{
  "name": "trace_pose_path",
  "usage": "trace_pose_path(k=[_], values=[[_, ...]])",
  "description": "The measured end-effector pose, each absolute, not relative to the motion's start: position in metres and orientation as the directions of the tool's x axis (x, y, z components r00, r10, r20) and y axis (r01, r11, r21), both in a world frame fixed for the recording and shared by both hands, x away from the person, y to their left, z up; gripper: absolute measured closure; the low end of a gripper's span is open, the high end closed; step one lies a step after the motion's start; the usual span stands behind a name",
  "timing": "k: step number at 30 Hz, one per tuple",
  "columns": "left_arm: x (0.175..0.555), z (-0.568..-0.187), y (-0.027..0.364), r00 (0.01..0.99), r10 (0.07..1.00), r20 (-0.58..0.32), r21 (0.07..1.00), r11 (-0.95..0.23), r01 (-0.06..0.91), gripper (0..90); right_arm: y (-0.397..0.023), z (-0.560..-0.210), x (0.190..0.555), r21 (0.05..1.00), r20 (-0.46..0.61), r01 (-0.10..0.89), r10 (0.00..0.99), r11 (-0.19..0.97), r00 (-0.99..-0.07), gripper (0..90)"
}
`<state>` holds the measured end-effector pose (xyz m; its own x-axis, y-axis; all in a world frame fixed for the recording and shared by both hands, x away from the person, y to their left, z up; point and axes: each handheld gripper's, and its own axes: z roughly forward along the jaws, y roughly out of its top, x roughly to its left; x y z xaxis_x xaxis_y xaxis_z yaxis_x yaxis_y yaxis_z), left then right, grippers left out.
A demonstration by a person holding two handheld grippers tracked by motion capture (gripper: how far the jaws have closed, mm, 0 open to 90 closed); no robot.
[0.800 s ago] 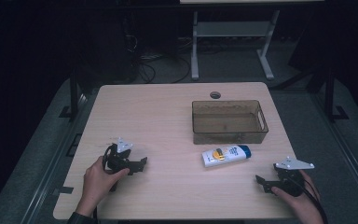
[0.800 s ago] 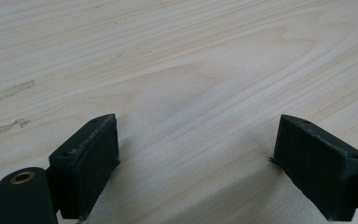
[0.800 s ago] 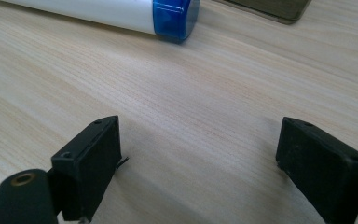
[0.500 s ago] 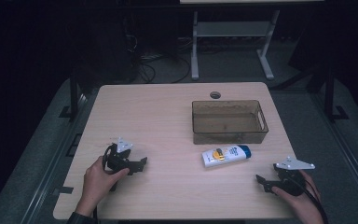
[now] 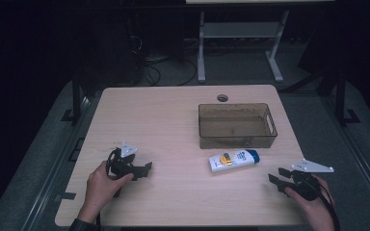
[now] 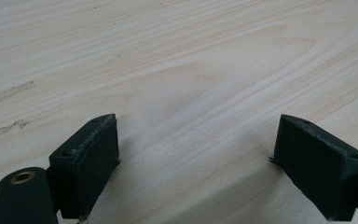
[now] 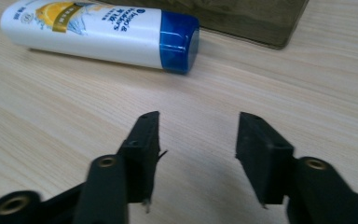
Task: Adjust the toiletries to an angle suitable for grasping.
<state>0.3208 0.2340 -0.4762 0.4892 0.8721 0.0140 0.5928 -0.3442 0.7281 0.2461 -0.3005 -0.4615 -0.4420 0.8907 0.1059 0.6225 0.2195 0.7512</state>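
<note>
**Bottle lies flat beside the bin, both grippers apart and holding nothing**

The pale wooden surface (image 5: 173, 125) takes up the middle of the high view, with a round cable hole near its far edge. On its right half stands a smoky, see-through bin (image 5: 237, 126), rectangular, open at the top, with a handle slot in its right end wall.

Just in front of the bin, near its front wall but not touching it, a white bottle (image 5: 233, 160) lies on its side. Its blue cap points to the right in the high view, and an orange and yellow label sits toward the other end. In the right gripper view the bottle (image 7: 102, 32) lies across the upper part of the picture, cap end nearest, with the bin's corner just behind it.

The right gripper (image 5: 280, 177), held in a hand at the near right corner, rests low over the surface and points left, toward the bottle but well short of it. Its jaws stand partly apart, about half spread, with bare wood between them.

The left gripper (image 5: 144, 170), held in a hand at the near left, sits well apart from the bottle and bin. Its jaws are spread wide over the wood grain, nothing between them.
</note>
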Motion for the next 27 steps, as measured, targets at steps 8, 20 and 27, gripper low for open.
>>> trace_pose_path(k=[8,20,27], values=[[0.321,-0.476,0.234,0.489,0.872,0.013,0.728,-0.343,0.593,12.8,-0.296,-0.449,0.25,0.757,0.128,0.625,0.893,0.193,-0.431,82.7],[0.321,-0.476,0.234,0.49,0.871,0.015,0.727,-0.346,0.593,12.8,-0.282,-0.439,0.267,0.762,0.135,0.617,0.883,0.197,-0.449,90.0],[0.321,-0.476,0.234,0.491,0.871,0.016,0.726,-0.348,0.593,12.8,-0.272,-0.437,0.28,0.765,0.133,0.609,0.876,0.207,-0.464,90.0]])
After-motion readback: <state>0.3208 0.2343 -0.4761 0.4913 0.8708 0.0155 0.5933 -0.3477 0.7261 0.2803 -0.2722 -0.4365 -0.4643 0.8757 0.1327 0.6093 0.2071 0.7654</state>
